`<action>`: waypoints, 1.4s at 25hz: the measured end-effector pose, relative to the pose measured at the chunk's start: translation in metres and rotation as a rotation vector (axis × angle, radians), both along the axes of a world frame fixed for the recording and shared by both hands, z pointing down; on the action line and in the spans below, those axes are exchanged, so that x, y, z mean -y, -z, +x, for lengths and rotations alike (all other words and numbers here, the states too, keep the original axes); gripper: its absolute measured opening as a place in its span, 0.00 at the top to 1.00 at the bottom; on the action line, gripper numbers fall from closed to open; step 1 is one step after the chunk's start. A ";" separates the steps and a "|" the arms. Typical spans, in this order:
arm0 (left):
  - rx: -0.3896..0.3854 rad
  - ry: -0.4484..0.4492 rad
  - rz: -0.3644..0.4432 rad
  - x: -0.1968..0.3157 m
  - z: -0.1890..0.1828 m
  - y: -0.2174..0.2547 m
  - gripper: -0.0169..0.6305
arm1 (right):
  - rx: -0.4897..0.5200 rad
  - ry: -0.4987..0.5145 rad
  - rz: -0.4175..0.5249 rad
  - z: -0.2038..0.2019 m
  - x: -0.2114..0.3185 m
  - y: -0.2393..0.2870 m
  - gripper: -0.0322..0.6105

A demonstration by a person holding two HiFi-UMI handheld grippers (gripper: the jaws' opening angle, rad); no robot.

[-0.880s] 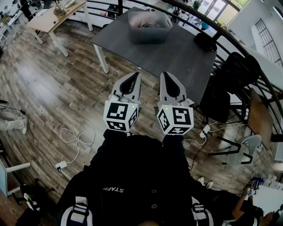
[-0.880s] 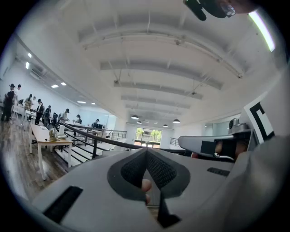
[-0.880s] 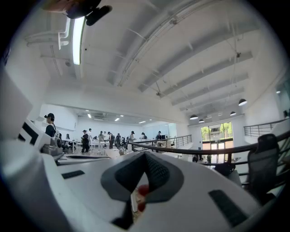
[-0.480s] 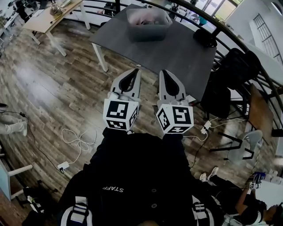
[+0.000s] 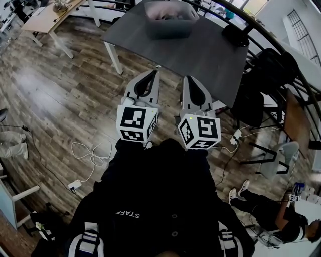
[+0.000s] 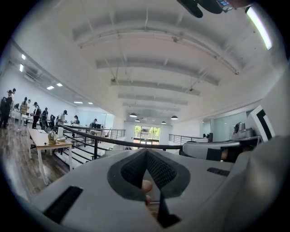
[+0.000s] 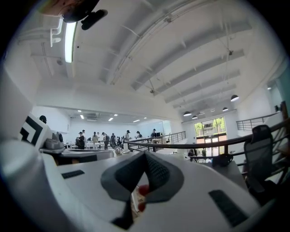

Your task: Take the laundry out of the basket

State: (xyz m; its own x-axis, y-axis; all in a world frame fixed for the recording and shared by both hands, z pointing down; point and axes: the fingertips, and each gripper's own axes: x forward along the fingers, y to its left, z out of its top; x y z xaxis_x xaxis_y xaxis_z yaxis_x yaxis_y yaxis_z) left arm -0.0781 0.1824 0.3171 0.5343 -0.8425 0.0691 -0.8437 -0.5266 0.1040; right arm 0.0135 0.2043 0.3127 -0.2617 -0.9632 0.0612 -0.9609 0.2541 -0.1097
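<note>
On table [image 5: 200, 55], laundry basket [image 5: 168, 29], well beyond L claw [image 5: 155, 73], R claw [image 5: 185, 79]

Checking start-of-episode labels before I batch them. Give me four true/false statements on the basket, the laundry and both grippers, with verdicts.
1. The basket stands on the dark grey table. True.
2. The left gripper holds a piece of laundry. False: it is shut with nothing between its jaws, and it is held over the wood floor, short of the table.
3. Pinkish laundry lies in the basket. True.
4. The right gripper reaches into the basket. False: it is shut and empty, beside the left gripper and well short of the basket.
</note>
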 end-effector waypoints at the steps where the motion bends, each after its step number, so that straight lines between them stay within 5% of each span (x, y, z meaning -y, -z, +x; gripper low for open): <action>1: 0.000 -0.002 -0.004 0.000 -0.001 -0.001 0.97 | -0.003 0.000 -0.005 -0.003 0.001 -0.001 0.93; 20: 0.020 0.121 -0.094 0.076 -0.026 -0.045 0.97 | 0.007 -0.041 -0.058 0.030 0.085 -0.031 0.93; 35: 0.010 0.099 -0.112 0.223 0.025 -0.044 0.97 | -0.040 -0.005 -0.063 0.065 0.236 -0.026 0.93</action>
State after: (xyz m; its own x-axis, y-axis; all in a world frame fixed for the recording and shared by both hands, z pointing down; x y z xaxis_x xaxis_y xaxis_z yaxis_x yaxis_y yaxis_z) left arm -0.0533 -0.0403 0.3609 0.4479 -0.8777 0.1707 -0.8922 -0.4264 0.1488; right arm 0.0787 -0.0320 0.3392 -0.2529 -0.9585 0.1319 -0.9661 0.2430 -0.0867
